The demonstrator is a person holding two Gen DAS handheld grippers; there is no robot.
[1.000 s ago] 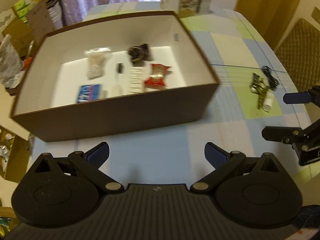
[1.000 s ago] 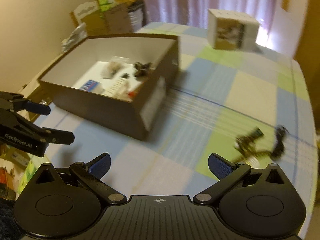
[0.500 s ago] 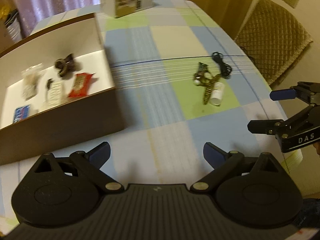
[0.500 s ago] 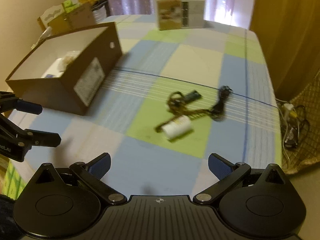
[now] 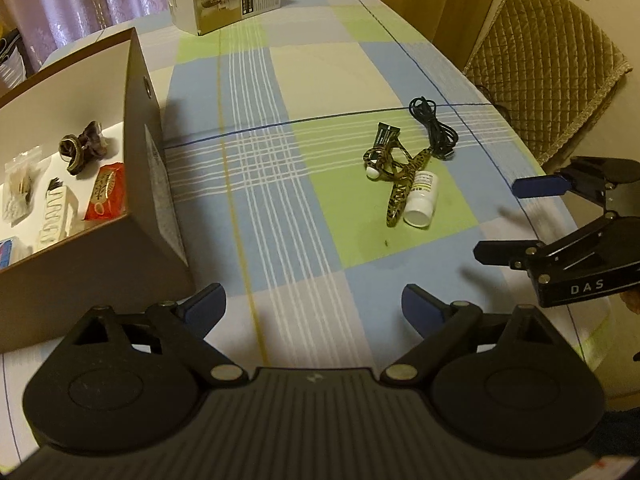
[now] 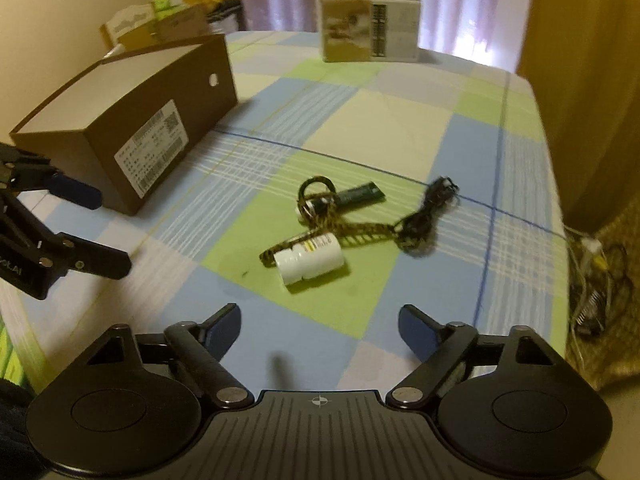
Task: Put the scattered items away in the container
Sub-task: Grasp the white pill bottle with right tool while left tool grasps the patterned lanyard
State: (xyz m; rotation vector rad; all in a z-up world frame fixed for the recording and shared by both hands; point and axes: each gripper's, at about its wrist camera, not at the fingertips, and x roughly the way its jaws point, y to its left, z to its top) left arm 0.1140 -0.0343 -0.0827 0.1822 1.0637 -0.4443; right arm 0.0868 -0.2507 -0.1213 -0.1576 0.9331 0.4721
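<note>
Your left hand-held gripper (image 5: 314,304) and right hand-held gripper (image 6: 320,324) both hang over the table (image 6: 400,128) with jaws spread wide and empty. Just ahead of your right one lie the white bottle (image 6: 310,262), patterned lanyard (image 6: 352,232) and black cable (image 6: 434,204). The brown box (image 5: 152,184) sits ahead-left of your left one.

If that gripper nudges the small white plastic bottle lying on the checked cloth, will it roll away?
Probably a little: the small white plastic bottle is round and lies on its side. The patterned lanyard strap touching it may check it. It looks light.
</note>
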